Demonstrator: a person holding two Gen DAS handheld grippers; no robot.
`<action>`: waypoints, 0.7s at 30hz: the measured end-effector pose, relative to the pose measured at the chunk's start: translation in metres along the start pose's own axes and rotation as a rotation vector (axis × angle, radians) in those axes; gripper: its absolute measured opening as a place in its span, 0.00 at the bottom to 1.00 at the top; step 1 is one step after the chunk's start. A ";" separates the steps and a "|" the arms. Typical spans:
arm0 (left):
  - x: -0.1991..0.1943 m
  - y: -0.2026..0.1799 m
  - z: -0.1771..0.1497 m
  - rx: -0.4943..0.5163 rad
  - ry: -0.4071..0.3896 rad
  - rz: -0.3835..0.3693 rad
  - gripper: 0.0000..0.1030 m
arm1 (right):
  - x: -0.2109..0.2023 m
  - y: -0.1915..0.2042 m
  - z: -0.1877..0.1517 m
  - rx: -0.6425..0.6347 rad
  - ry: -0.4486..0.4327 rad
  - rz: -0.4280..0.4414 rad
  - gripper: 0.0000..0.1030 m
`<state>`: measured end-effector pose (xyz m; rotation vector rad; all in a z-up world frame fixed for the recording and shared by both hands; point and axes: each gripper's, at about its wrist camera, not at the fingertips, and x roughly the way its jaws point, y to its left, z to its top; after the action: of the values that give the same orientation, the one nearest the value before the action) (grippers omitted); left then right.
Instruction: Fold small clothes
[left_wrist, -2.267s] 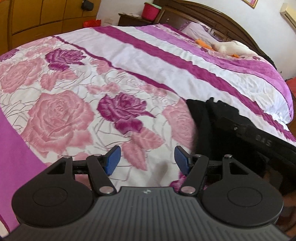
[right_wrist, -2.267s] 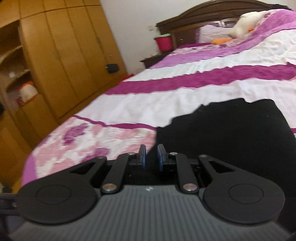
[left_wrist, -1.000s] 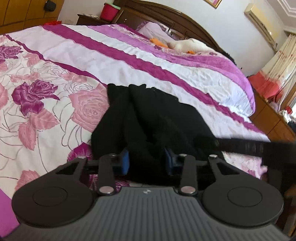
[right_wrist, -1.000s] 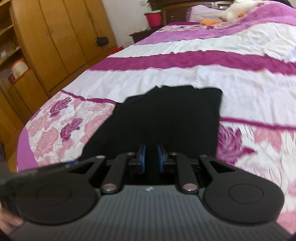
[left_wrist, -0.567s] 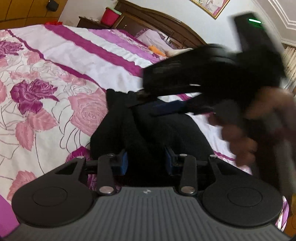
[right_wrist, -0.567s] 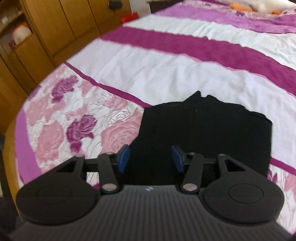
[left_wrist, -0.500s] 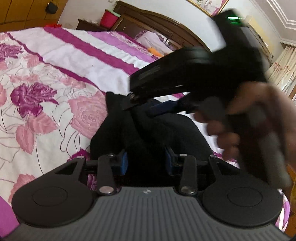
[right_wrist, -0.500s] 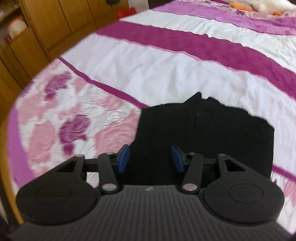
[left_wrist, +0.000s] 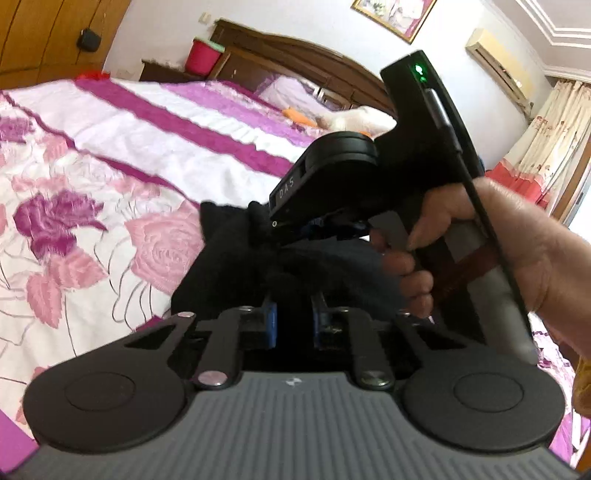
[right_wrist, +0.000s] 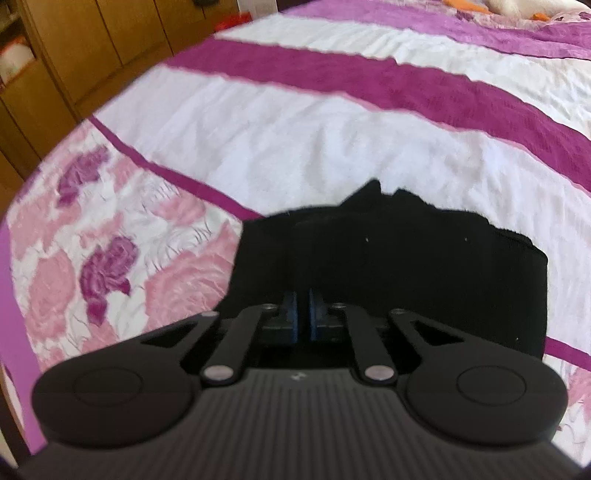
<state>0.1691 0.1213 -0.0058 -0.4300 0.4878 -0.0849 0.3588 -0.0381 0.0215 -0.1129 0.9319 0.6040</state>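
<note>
I am clamping both grippers, left (left_wrist: 291, 325) and right (right_wrist: 302, 320), just closed, on the black garment (right_wrist: 406, 266) at lower centre; bedspread (right_wrist: 295, 147) lying open beyond its far edge.

Dark wooden headboard (left_wrist: 295, 55), wooden wardrobe (right_wrist: 85, 48), white walls (left_wrist: 162, 29)

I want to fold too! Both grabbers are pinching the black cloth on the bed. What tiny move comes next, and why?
Probably lift both a little and carry the pinched edge across toward the far edge. The left gripper and right gripper have just been closing, and their jaws now pinch bunched folds of the black cloth, which lies rumpled on the bedspread.
</note>
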 end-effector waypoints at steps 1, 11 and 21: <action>-0.003 -0.003 0.000 0.019 -0.014 0.006 0.17 | -0.007 0.000 -0.001 0.009 -0.035 0.020 0.08; -0.026 0.014 0.014 0.000 -0.088 0.079 0.16 | -0.026 0.022 0.019 -0.010 -0.189 0.115 0.06; -0.019 0.039 -0.005 -0.015 0.027 0.132 0.21 | -0.016 0.016 -0.002 0.059 -0.169 0.154 0.10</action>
<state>0.1488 0.1577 -0.0177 -0.4112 0.5427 0.0407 0.3419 -0.0329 0.0350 0.0624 0.7977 0.7164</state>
